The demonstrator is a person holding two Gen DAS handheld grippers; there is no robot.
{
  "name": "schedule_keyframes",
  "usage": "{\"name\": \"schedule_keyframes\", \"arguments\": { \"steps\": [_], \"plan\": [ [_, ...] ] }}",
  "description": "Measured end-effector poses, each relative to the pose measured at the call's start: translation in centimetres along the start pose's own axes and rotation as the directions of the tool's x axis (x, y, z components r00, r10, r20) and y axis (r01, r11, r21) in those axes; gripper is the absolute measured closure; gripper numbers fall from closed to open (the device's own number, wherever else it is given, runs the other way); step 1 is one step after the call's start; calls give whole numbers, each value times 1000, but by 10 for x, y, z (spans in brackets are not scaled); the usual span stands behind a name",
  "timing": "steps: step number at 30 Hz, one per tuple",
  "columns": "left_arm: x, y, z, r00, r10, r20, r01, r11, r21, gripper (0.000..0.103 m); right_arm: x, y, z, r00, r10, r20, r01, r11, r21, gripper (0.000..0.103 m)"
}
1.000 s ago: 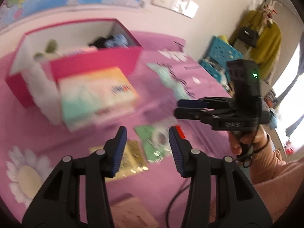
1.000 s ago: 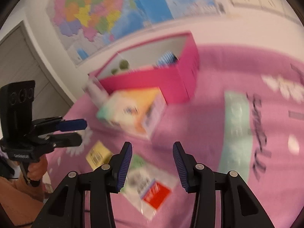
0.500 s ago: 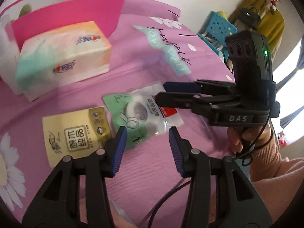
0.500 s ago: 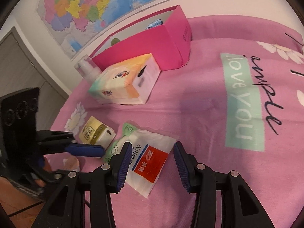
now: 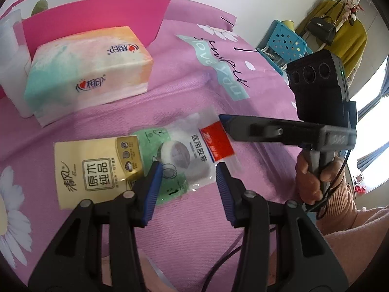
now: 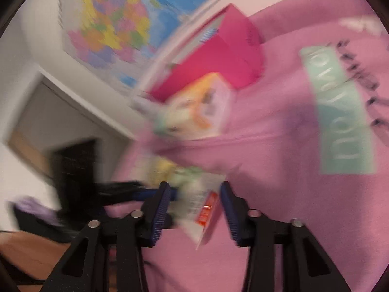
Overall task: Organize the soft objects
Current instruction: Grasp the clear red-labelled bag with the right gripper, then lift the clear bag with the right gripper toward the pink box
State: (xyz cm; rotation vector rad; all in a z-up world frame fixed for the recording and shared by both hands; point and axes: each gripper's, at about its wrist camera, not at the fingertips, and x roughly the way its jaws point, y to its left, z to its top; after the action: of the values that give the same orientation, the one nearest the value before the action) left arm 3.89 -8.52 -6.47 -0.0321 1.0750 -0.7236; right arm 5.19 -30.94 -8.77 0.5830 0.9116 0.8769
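A clear plastic packet (image 5: 194, 153) of medical tape with a red label lies flat on a pink bedspread (image 5: 194, 231), just in front of a pastel tissue pack (image 5: 90, 73) that sits against an open pink box (image 5: 97, 24). The left gripper (image 5: 187, 182) hovers narrowly open over the packet's near edge, gripping nothing. The right gripper (image 6: 194, 202), jaws just closing, straddles the red-label end, seemingly to lift it toward the box; whether it pinches yet is too blurred to tell. A yellow tissue packet (image 5: 97, 170) lies left of the clear one, overlapping it.
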Motion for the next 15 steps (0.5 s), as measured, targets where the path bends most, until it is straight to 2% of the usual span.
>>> {"name": "schedule_keyframes", "arguments": {
  "steps": [1, 3, 4, 6, 8, 9, 10, 12, 15],
  "plan": [
    [0, -1, 0, 1000, 5, 2, -5, 1000, 2, 55, 0, 2, 0, 1000, -6, 4, 6, 1000, -9, 65],
    [1, -2, 0, 1000, 16, 1, -16, 1000, 8, 55, 9, 6, -2, 985, -171, -25, 169, 983, -69, 66],
    [1, -3, 0, 1000, 20, 1, -20, 1000, 11, 55, 12, 4, -3, 980, -195, -41, 192, 979, -66, 66],
    [2, -5, 0, 1000, 23, 2, -23, 1000, 14, 55, 12, 4, -2, 982, -183, -37, 180, 982, -59, 66],
    [2, -4, 0, 1000, 21, 2, -21, 1000, 10, 55, 14, 10, -3, 977, -212, -33, 208, 974, -88, 66],
    [2, -4, 0, 1000, 21, 3, -21, 1000, 8, 55, 16, 12, -3, 975, -218, -36, 213, 972, -98, 71],
    [2, -5, 0, 1000, 23, 4, -23, 1000, 6, 55, 19, 16, -3, 973, -228, -38, 222, 968, -114, 82],
    [1, -4, 0, 999, 32, 9, -32, 999, -5, 55, 26, 23, -5, 960, -275, -45, 265, 951, -160, 86],
    [-1, -2, 1, 999, 37, 14, -37, 999, -24, 55, 22, 30, -4, 953, -301, 2, 296, 934, -198, 91]
  ]
}}
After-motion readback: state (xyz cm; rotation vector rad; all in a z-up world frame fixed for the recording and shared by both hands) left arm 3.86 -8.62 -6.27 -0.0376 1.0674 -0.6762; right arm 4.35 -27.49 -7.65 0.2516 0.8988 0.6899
